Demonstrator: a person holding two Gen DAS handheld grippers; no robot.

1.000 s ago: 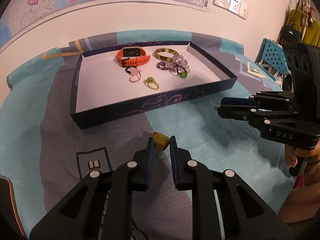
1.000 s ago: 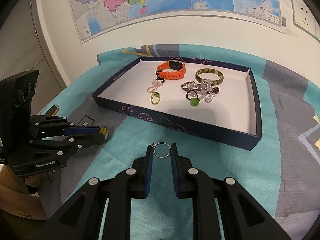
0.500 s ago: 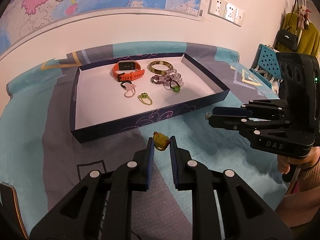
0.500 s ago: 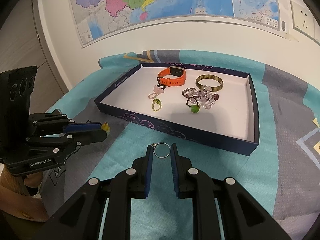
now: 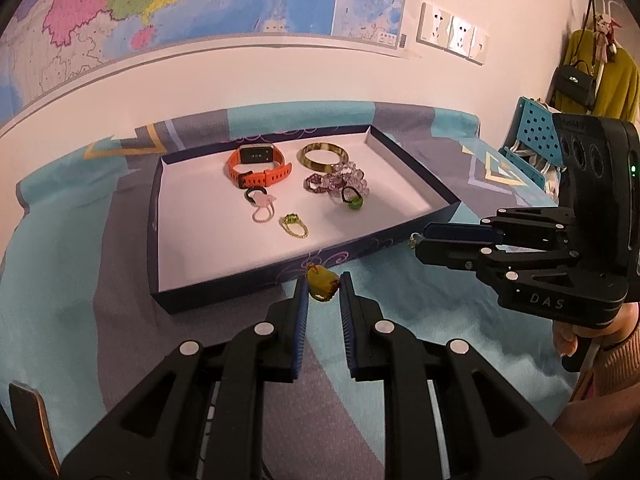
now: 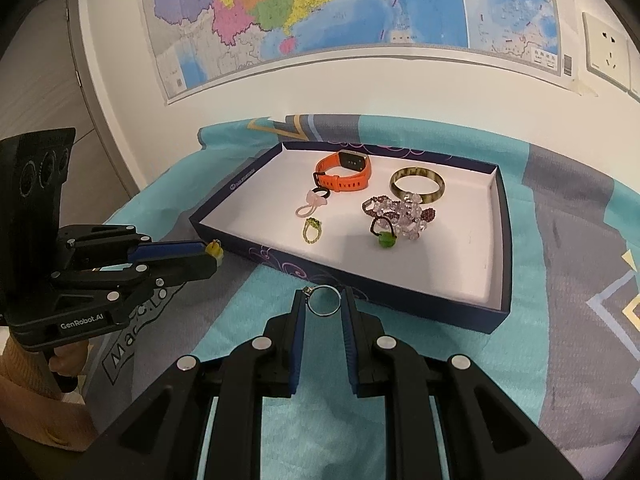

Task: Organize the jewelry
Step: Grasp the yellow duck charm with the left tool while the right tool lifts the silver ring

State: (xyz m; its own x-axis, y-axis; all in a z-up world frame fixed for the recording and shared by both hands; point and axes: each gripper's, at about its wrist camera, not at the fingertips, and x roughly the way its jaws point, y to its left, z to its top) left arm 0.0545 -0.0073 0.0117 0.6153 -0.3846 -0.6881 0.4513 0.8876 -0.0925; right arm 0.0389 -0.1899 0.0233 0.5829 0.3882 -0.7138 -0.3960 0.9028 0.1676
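Note:
My left gripper is shut on a ring with a yellow-green stone, held just above the near wall of a dark blue tray. My right gripper is shut on a thin silver ring before the same tray. Inside the tray lie an orange watch, a brown bangle, purple bead bracelets, a green-bead hair tie, a pink hair tie and a green ring. Each gripper shows in the other's view: right gripper, left gripper.
A teal and grey patterned cloth covers the table. A wall with a map and sockets stands behind it. A blue perforated chair and hanging bag sit at the far right. A hand holds the right gripper's handle.
Both views have shifted a little, so the tray sits lower and closer to the fingertips than a second ago. Each gripper keeps its ring.

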